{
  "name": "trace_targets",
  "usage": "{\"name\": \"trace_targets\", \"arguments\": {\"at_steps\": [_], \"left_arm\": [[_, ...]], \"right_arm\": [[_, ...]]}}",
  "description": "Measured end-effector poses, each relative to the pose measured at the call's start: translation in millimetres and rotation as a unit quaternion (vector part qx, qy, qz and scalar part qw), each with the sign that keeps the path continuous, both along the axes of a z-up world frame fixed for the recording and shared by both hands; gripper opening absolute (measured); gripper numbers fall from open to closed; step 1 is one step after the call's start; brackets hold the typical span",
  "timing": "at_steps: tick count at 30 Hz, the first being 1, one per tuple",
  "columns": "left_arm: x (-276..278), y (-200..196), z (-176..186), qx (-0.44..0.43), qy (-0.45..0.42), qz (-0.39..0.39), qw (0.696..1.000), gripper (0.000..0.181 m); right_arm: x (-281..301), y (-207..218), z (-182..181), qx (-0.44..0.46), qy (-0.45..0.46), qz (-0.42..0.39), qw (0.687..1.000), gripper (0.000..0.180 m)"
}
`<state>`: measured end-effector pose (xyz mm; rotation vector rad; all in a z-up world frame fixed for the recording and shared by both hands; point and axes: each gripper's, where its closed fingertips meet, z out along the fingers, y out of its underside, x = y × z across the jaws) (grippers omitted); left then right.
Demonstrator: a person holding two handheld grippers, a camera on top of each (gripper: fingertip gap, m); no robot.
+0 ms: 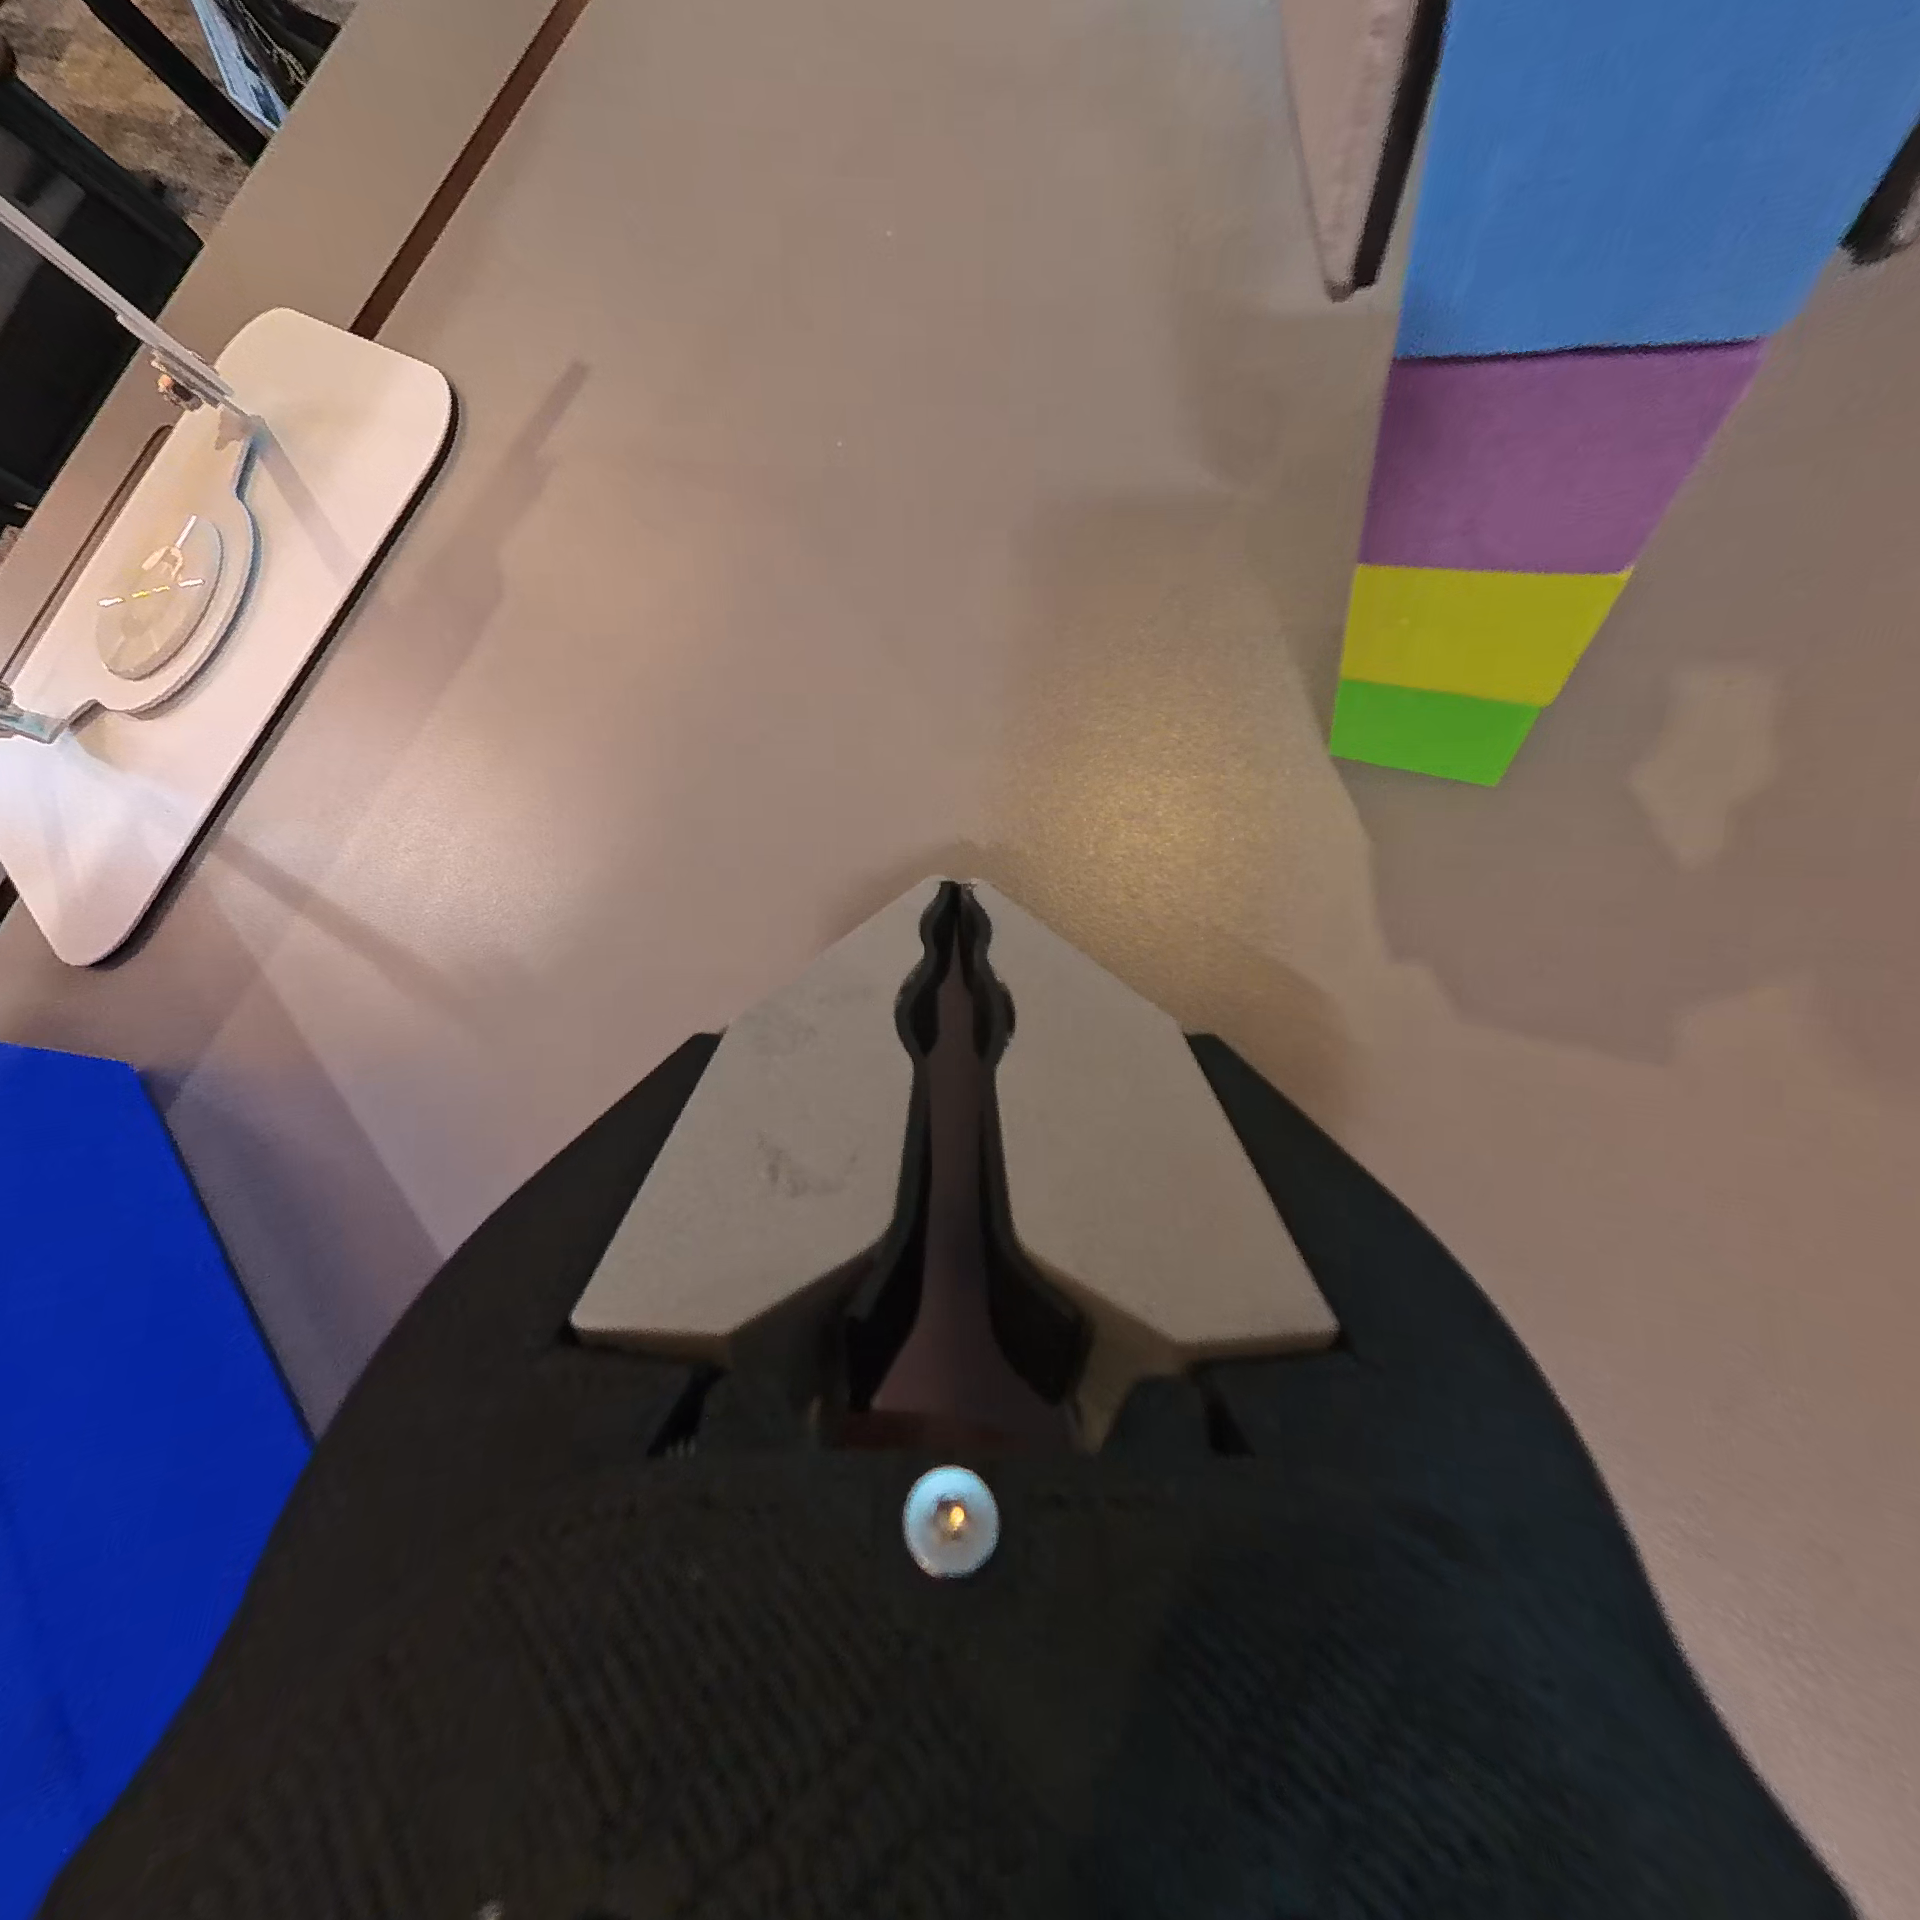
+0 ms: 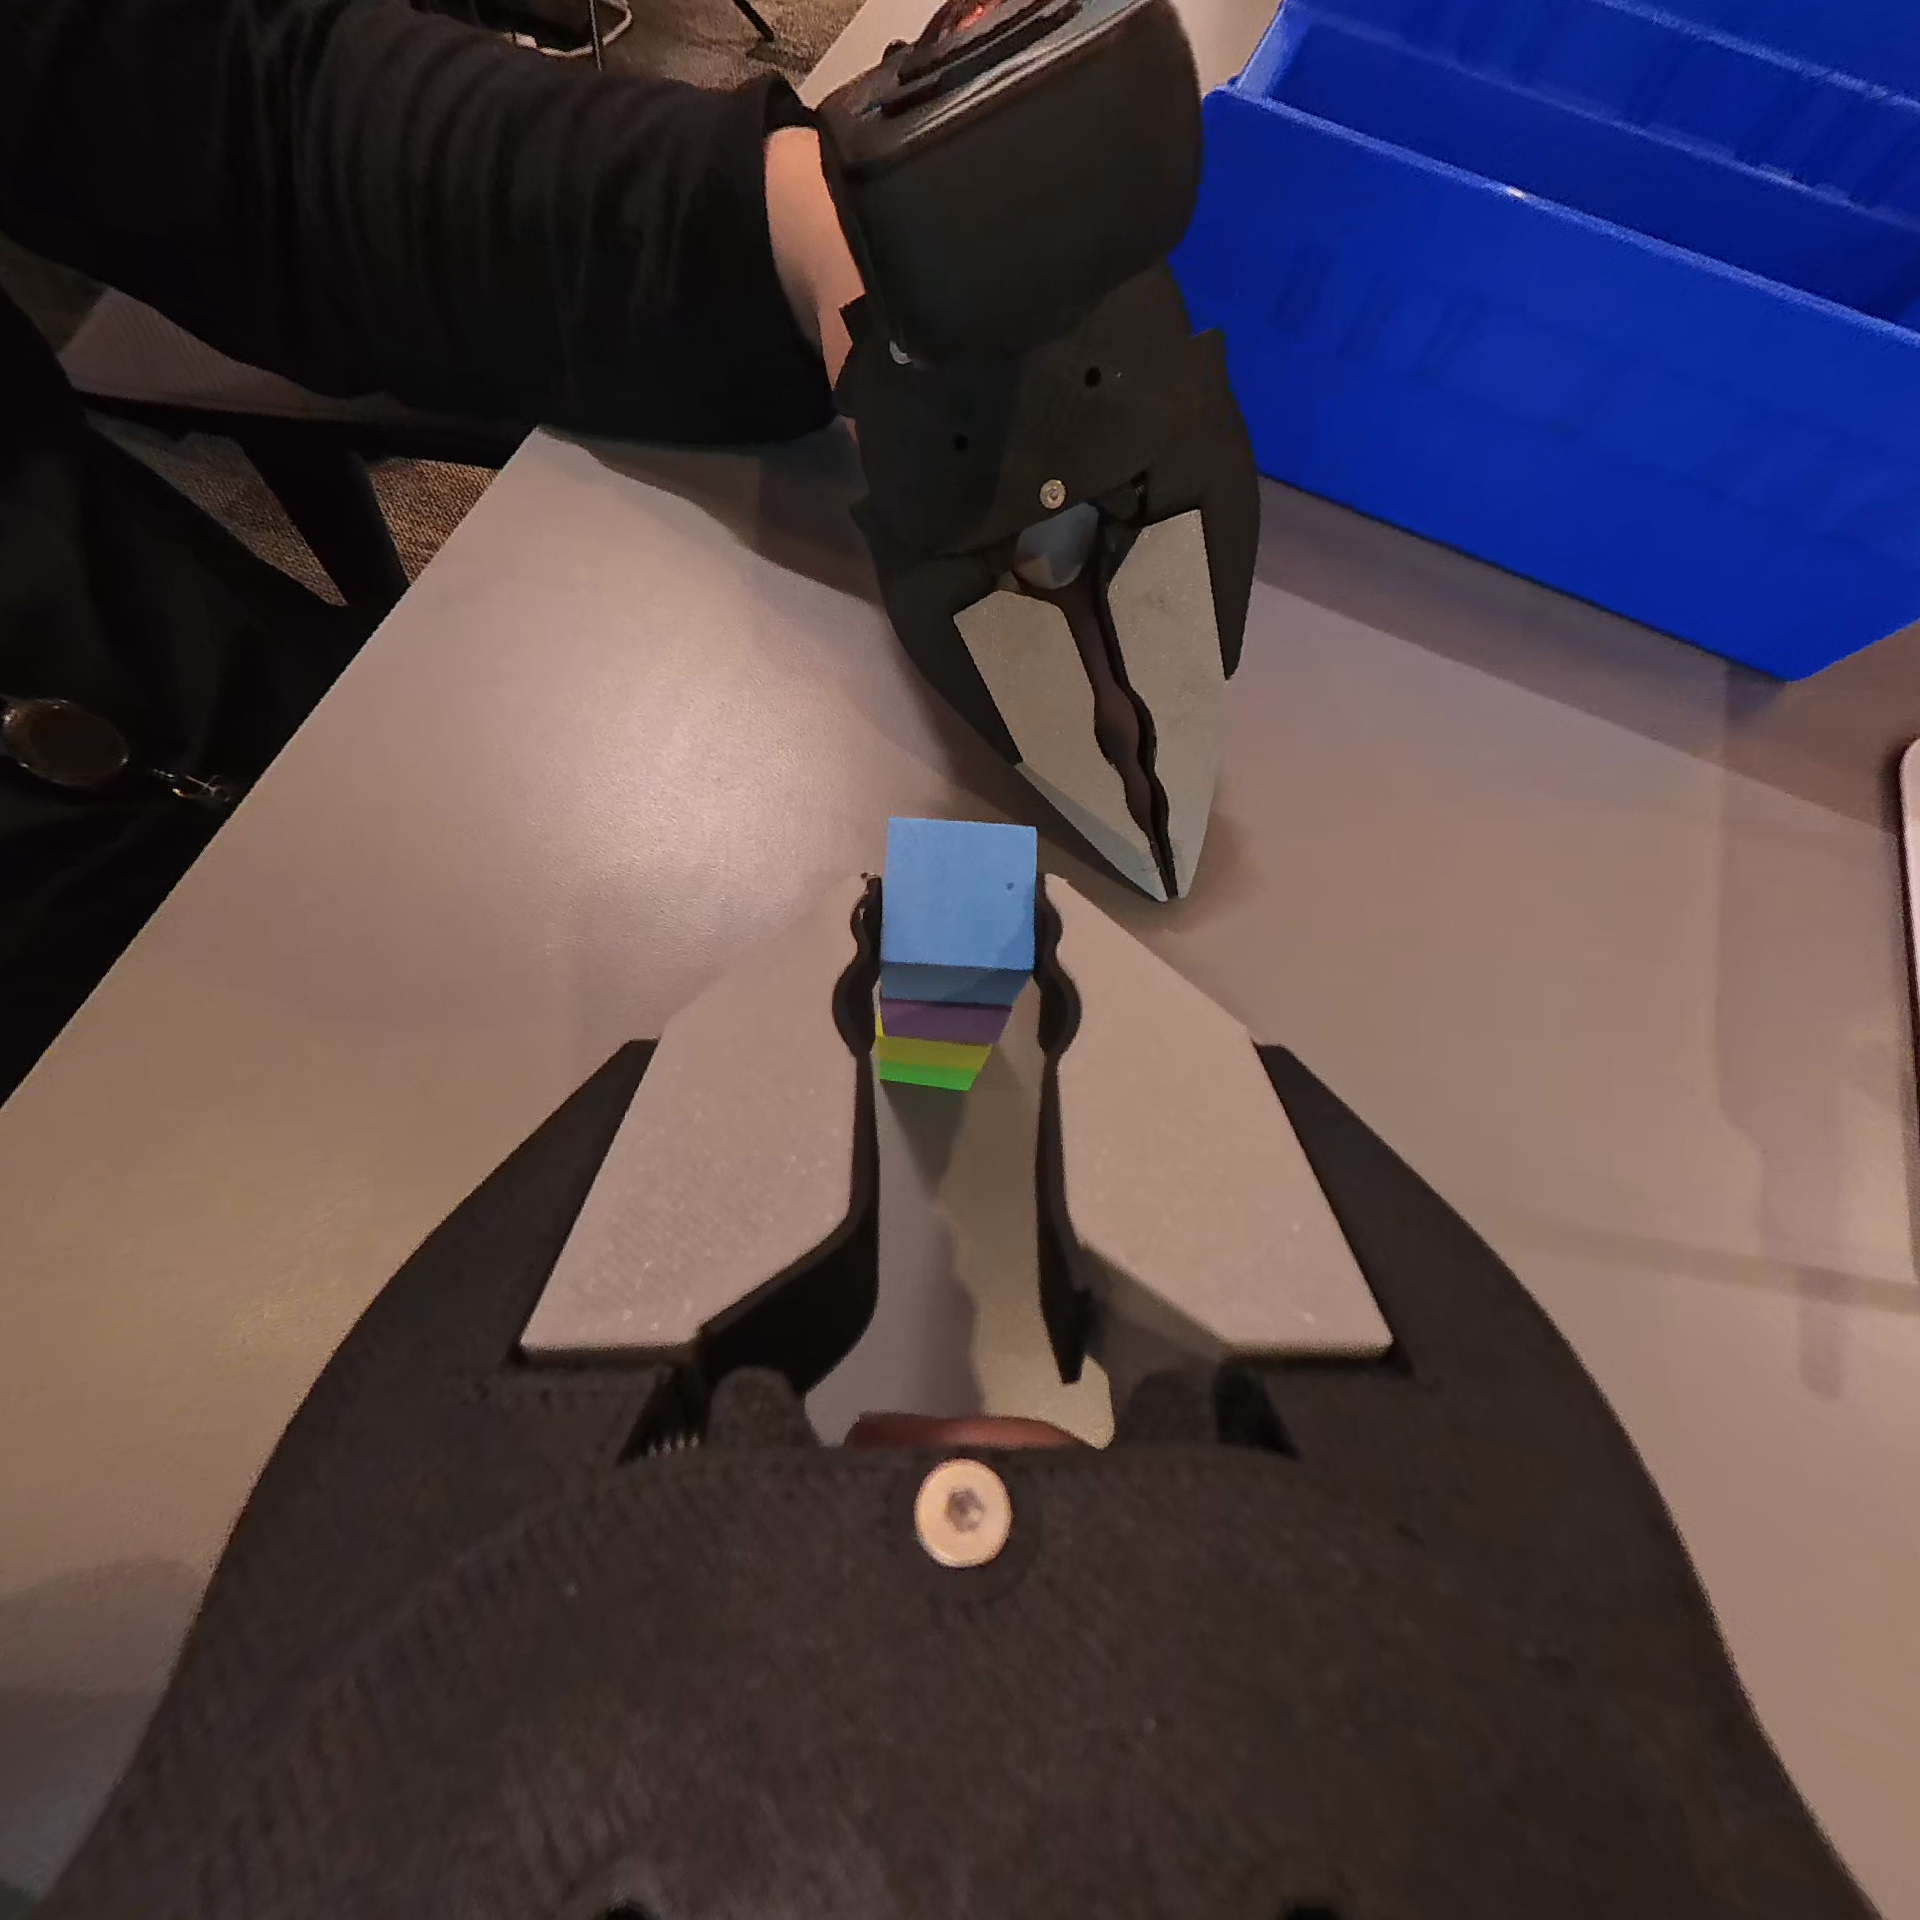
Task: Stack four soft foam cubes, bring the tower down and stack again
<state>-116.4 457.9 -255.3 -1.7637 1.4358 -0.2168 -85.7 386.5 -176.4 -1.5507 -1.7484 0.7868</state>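
Grey-brown tabletop (image 2: 540,790) carries everything; I take the four-cube tower as my landmark.

Tower: green cube (image 1: 1429,732) at the bottom, resting on the table, yellow cube (image 1: 1475,634) on it, purple cube (image 1: 1548,457) third, light blue cube (image 2: 958,894) on top. In the left wrist view the four faces line up closely, the stack upright. Seen from above in the right wrist view, only narrow bands of the lower three cubes show under the blue one.

My right gripper (image 2: 956,914) is over the tower, its two fingers on either side of the light blue cube. Both fingertips sit against the cube's side faces, so I log it as pinching the top cube. The cube itself rests on the purple one with no gap that I can see.

My left gripper (image 2: 1164,883) is just beside the tower, on the side toward the blue bin, tips pointing down at the table. Its fingers are pressed together along the whole wavy seam, nothing between them. I cannot tell whether the tips touch the tabletop.

Blue plastic bin (image 2: 1558,343) stands beyond the left gripper, well apart from the tower, with a divider wall visible inside. My black sleeve (image 2: 416,208) reaches in from the table edge to the left gripper's handle.

Flat pale stand base (image 1: 223,623) with a round disc and a metal bracket lies well apart from the tower, near the table edge in the left wrist view.
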Motion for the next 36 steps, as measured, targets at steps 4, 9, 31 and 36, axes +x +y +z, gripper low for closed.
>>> {"name": "trace_targets", "arguments": {"at_steps": [4,9,31,36], "left_arm": [[0.1,0.0,0.0,0.002,0.001,0.000,1.000,0.000],[0.1,0.2,0.0,0.001,0.001,0.000,1.000,0.000],[0.3,0.4,0.0,0.000,0.000,0.000,1.000,0.000],[0.3,0.5,0.0,0.002,0.001,0.000,1.000,0.000]], "right_arm": [[0.1,-0.1,0.0,0.000,0.000,0.000,1.000,0.026],[-0.6,-0.4,0.0,-0.001,0.001,0.001,1.000,0.026],[9.8,2.3,10.5,-0.017,0.042,-0.034,0.998,0.056],[31.2,4.4,30.8,0.005,0.107,-0.087,0.990,0.051]]}}
